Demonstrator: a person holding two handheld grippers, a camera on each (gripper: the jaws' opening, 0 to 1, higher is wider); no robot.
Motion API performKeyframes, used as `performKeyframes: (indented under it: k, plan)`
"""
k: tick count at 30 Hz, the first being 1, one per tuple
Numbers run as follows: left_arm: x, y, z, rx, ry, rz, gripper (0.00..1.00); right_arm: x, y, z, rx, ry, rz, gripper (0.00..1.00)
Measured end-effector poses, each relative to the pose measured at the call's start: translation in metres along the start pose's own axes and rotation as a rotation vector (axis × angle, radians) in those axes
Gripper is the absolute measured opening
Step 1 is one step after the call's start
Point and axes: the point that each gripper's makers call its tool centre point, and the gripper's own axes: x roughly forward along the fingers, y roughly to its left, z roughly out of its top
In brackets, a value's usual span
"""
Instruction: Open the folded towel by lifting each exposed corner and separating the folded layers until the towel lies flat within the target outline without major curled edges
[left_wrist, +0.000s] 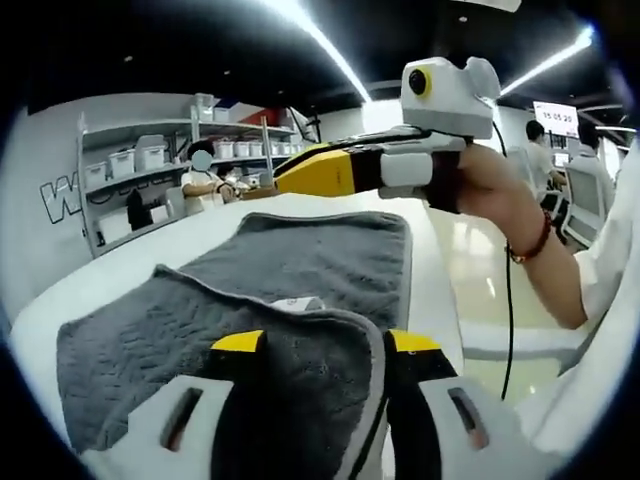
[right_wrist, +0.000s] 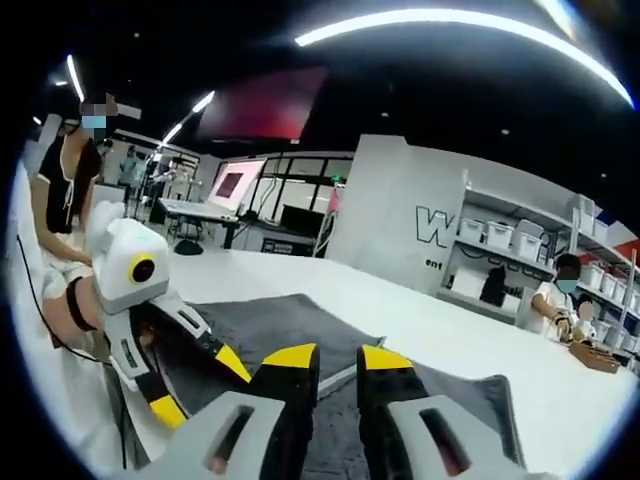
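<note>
A dark grey towel (left_wrist: 300, 260) lies on the white table (left_wrist: 130, 265), its near part folded over into a raised layer with a white label (left_wrist: 297, 304) at the fold. My left gripper (left_wrist: 326, 342) is open, its yellow-tipped jaws straddling the folded layer's near right corner. It appears from the side as the left gripper (right_wrist: 200, 386), jaws apart, low on the towel (right_wrist: 300, 320). My right gripper (left_wrist: 285, 178), held by a hand (left_wrist: 495, 190), hovers over the towel's far edge. In its own view the right gripper (right_wrist: 338, 357) has a narrow gap and holds nothing.
The table's right edge (left_wrist: 440, 300) drops to a shiny floor. Shelves with white bins (left_wrist: 140, 165) stand beyond the far end, with people nearby. A person (right_wrist: 70, 170) stands at the left, and another table (right_wrist: 200, 212) is behind.
</note>
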Motion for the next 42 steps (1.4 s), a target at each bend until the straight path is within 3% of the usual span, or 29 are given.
performKeyframes:
  k: [6, 9, 15, 22, 33, 35, 39, 42]
  plan:
    - [-0.01, 0.013, 0.01, -0.007, -0.046, 0.049, 0.35, 0.002, 0.003, 0.002, -0.004, -0.004, 0.008, 0.09]
    - [-0.012, 0.012, 0.012, -0.014, -0.063, 0.036, 0.3, 0.004, 0.004, 0.002, -0.007, -0.002, 0.009, 0.09]
    - [-0.008, 0.009, 0.008, -0.026, -0.048, 0.013, 0.28, 0.007, 0.004, 0.003, -0.008, 0.0, 0.011, 0.09]
    - [-0.008, 0.008, -0.001, 0.016, -0.001, 0.008, 0.28, 0.011, 0.004, -0.002, 0.001, 0.011, 0.014, 0.09]
    - [-0.004, 0.01, -0.001, 0.005, -0.013, 0.022, 0.26, 0.015, 0.006, -0.006, 0.01, 0.025, 0.018, 0.09]
    - [-0.004, 0.01, 0.0, 0.013, -0.013, 0.024, 0.23, 0.016, 0.006, -0.005, 0.011, 0.026, 0.019, 0.09]
    - [-0.006, 0.005, 0.002, 0.003, -0.027, -0.009, 0.04, 0.021, 0.006, -0.006, 0.007, 0.034, 0.024, 0.09]
    - [-0.006, 0.005, 0.003, 0.011, -0.032, -0.009, 0.03, 0.024, 0.004, -0.007, 0.014, 0.04, 0.023, 0.09]
